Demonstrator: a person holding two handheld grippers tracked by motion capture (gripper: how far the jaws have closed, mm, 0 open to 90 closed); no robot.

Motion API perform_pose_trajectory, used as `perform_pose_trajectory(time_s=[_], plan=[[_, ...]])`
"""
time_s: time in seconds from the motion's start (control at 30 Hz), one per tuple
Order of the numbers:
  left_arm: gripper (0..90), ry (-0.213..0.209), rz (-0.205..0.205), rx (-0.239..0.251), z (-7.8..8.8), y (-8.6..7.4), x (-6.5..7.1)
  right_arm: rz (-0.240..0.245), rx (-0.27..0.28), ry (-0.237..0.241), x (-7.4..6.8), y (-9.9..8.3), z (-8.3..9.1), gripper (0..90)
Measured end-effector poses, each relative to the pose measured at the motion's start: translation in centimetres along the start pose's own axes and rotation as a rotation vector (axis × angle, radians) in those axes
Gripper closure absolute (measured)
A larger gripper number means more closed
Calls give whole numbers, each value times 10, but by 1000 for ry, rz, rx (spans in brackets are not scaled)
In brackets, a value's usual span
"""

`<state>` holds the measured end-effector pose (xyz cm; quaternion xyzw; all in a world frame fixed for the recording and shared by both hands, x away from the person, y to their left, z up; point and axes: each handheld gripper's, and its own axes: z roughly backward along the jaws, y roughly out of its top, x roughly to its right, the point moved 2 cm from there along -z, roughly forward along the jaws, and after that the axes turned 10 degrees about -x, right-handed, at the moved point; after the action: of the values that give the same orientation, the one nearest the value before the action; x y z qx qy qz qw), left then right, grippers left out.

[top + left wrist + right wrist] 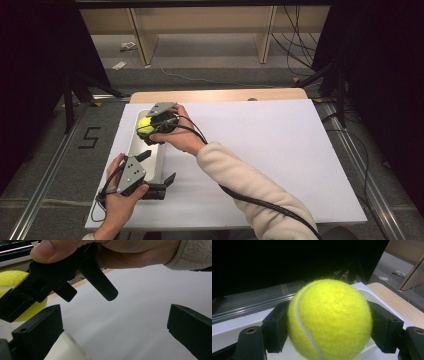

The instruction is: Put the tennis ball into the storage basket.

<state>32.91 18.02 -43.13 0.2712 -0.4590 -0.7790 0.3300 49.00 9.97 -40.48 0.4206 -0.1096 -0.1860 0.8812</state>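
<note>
A yellow tennis ball [144, 123] hangs over the far end of a long white tray [136, 150], with my right gripper [146, 128] shut on it. In the right gripper view the ball [329, 320] sits squeezed between both black jaws, the tray's rim [372, 293] behind it. My left gripper [157, 167] stands open at the tray's near end, holding nothing. In the left gripper view its jaws are spread wide [113, 327], the near tray edge [65, 350] by the left jaw, and the right gripper [50, 277] with the ball [10, 280] hovers ahead.
The tray lies along the left side of a large white board [260, 150] on a wooden table [220, 95]. My right forearm in a cream sleeve [250, 190] crosses the board's near left part. Cables trail from both grippers.
</note>
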Motion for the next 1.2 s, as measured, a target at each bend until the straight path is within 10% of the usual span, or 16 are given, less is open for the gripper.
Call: perform_pose_trajectory(time_s=[1.2], plan=[[0,0,-3,1,1,0,0,3,-18,19,-5,4,-13,266]])
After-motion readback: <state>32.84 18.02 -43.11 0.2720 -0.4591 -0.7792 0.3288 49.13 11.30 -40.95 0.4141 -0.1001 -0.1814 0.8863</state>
